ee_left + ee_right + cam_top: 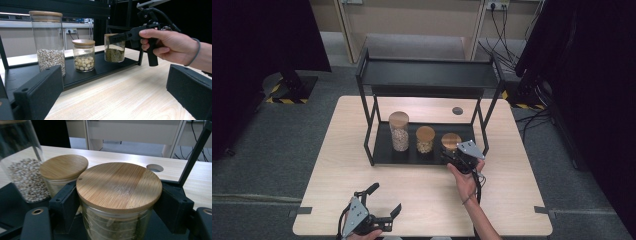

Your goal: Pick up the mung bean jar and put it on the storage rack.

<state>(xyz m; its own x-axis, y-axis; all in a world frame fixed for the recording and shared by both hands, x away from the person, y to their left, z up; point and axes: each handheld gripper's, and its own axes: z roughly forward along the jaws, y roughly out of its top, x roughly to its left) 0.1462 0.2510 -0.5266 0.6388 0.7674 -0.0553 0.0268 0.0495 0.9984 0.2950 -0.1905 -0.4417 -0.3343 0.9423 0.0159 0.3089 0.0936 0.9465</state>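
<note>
While the left claw (382,198) gapes, the right claw (117,205) clamps the green-filled jar (119,195).

We've got open tabletop (427,195) in front; the rack's top shelf (429,75) roofs three jars, and the middle jar (63,173) probably crowds the right one (118,195).

1. A two-tier rack (369,142) stands at the centre of the table (512,200), toward its far edge.
2. On the rack's lower shelf, three jars stand in a row: tall jar (399,131) leftmost, middle jar (425,139) beside it, short jar (450,143) rightmost.
3. The right gripper (451,156) sits at the short jar, a jaw on either side.
4. The left gripper (384,199) sits in the lower left of the high view, well apart from the rack.
</note>
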